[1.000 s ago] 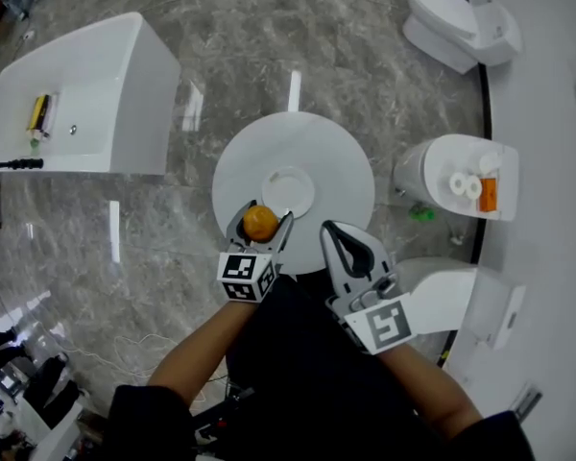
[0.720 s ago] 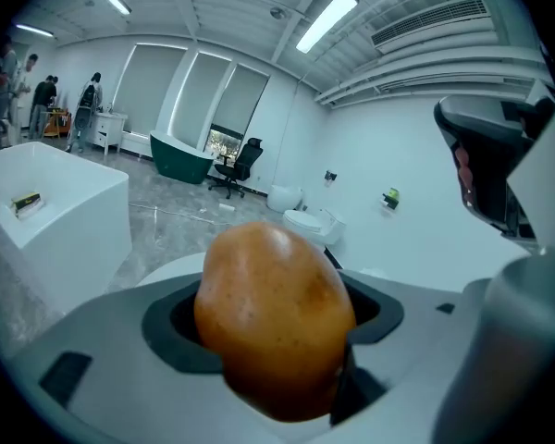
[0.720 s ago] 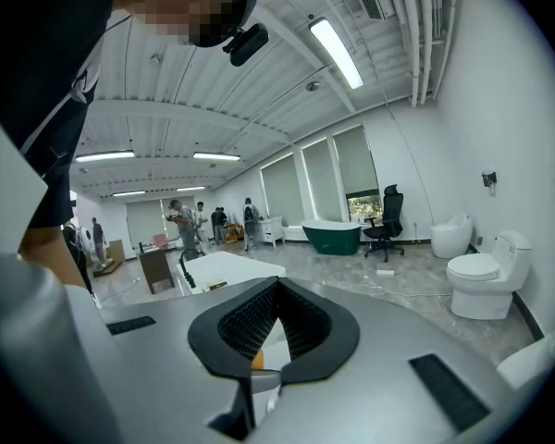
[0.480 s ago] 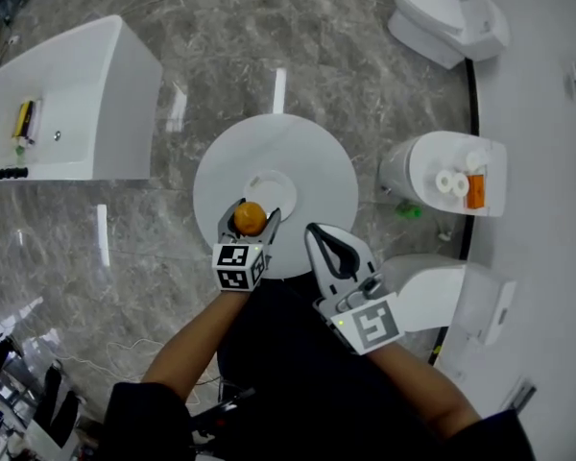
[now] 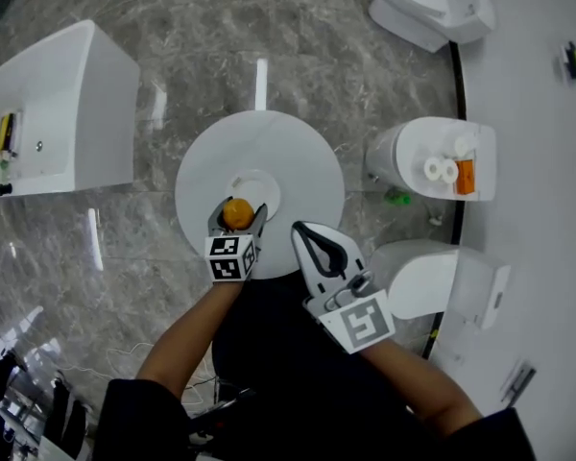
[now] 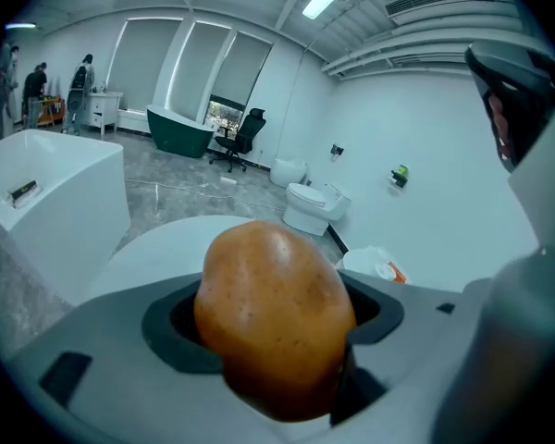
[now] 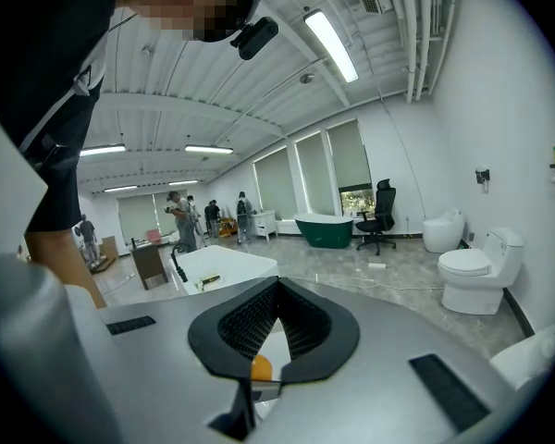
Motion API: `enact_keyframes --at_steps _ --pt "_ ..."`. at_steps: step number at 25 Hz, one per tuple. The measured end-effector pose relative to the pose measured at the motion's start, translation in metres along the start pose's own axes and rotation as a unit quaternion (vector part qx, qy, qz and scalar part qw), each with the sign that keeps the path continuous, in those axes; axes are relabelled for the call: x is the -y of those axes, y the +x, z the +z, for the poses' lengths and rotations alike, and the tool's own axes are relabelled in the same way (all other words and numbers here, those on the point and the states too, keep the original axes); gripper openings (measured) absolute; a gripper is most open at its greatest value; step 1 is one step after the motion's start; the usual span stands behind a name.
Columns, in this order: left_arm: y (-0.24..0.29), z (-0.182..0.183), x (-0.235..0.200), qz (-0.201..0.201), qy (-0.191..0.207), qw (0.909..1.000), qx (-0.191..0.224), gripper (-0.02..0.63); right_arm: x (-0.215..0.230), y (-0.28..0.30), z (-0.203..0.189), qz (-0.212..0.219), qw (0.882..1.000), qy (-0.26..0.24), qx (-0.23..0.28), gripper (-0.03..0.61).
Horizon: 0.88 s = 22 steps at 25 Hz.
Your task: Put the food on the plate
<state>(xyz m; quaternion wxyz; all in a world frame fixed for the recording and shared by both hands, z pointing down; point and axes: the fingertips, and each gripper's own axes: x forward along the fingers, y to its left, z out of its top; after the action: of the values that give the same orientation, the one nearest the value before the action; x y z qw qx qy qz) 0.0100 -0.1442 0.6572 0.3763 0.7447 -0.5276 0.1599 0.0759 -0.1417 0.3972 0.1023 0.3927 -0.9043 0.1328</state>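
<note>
One orange fruit (image 6: 276,317), clamped in my left tongs (image 5: 238,210), hovers over the plate (image 5: 266,182). My right tongs (image 5: 297,228) are closed and empty. Next I should lower and release.

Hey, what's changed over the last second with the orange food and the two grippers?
The left gripper, shut on the round orange food, has eased slightly forward over the round white table, so the food now hangs over the near rim of the small white plate. Nothing was let go. The right gripper stays shut and empty by the table's near edge.
</note>
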Motion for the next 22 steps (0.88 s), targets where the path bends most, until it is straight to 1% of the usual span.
enact_keyframes --at_steps 2,6,11,15,19,22 --pt "0.005 -0.001 -0.001 -0.002 -0.009 1.0 0.0 0.342 0.004 0.001 -0.003 -0.009 1.0 0.003 0.002 0.002" --pt "0.015 -0.008 0.001 -0.004 -0.001 0.9999 -0.01 0.342 0.017 0.005 -0.007 -0.029 1.0 0.007 0.0 0.0" --pt "0.028 -0.018 -0.005 -0.001 -0.004 0.9996 -0.027 0.342 0.019 0.011 -0.009 -0.025 1.0 0.001 -0.006 0.002" --pt "0.034 -0.024 -0.011 -0.008 0.02 0.9992 -0.033 0.342 0.025 0.007 -0.014 -0.03 0.999 0.003 -0.016 0.001" --pt "0.044 -0.031 -0.018 -0.015 0.03 0.9984 -0.046 0.342 0.032 0.006 -0.022 -0.037 0.999 -0.002 -0.028 0.002" --pt "0.053 -0.039 -0.019 -0.026 0.061 0.996 -0.061 0.342 0.035 0.005 -0.024 -0.043 0.999 -0.002 -0.032 0.0"
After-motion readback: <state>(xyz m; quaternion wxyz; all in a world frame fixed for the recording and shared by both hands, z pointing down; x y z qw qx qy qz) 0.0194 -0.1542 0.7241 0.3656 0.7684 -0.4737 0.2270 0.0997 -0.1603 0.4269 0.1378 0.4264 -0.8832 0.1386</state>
